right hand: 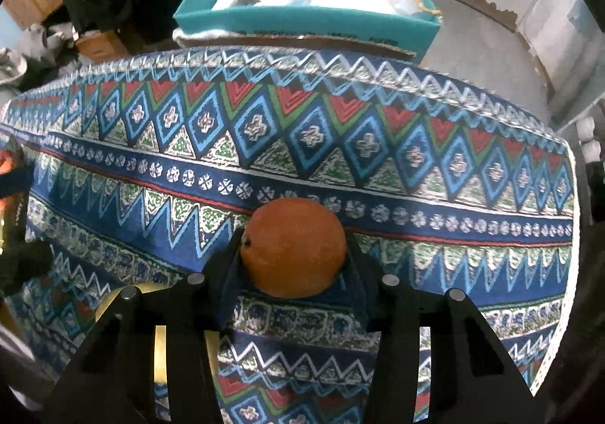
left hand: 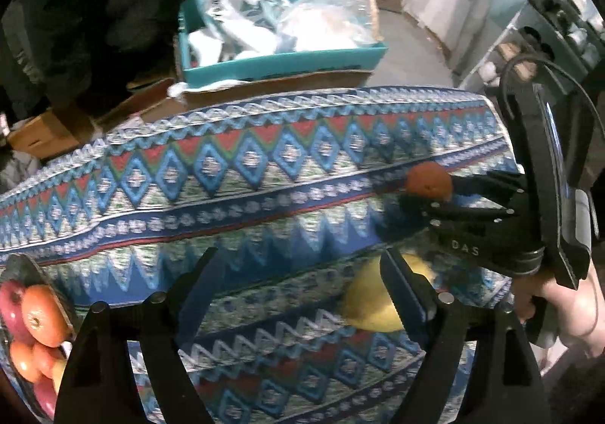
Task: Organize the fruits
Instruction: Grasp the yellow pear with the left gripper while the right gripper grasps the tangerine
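Under both my tools I see the patterned tablecloth (right hand: 340,144), blue with red and green diamonds, filling most of each view. Past its far edge, ahead of both grippers, sits a teal box (left hand: 287,62) stuffed with white bags. Off to the far left of my left gripper (left hand: 302,280) a dish of fruit (left hand: 34,325) holds red apples and orange pieces. My left gripper is released, jaws spread wide with only cloth between them; a yellow fruit (left hand: 368,305) lies just behind its right finger, partly hidden by it. My right gripper (right hand: 294,253) is clenched on the orange (right hand: 293,246), pads pressing both sides of it, the fruit at the tips and down against the cloth.
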The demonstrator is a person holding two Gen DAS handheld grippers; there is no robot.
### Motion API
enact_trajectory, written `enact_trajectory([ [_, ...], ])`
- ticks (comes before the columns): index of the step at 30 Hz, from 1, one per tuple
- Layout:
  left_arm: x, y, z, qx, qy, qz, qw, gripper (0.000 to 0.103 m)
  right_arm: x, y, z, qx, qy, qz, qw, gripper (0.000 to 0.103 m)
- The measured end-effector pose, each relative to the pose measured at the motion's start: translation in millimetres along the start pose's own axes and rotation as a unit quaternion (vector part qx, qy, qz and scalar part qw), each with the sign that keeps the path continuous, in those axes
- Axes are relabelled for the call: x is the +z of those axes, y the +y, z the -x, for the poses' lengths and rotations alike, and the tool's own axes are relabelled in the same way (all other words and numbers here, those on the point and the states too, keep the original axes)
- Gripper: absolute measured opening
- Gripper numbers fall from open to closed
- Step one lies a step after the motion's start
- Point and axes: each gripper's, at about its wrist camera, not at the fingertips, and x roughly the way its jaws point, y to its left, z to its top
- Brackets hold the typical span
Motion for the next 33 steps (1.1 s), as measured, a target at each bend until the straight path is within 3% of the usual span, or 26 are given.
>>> enact_trajectory([
  [18,-21.0,-60.7,-24.7,-0.035,0.037,-0.11,0.9927,0.086,-46.9,-46.9,52.1,-0.008,-0.018,-0.057,0.998,0.048],
  [33,-32.8,-72.5,-62.9,-0.018,0.075,-0.126,0.989,0.086,-66.7,-55.4,55.0,0.006,-0.013,-0.073,0.997,0.048],
])
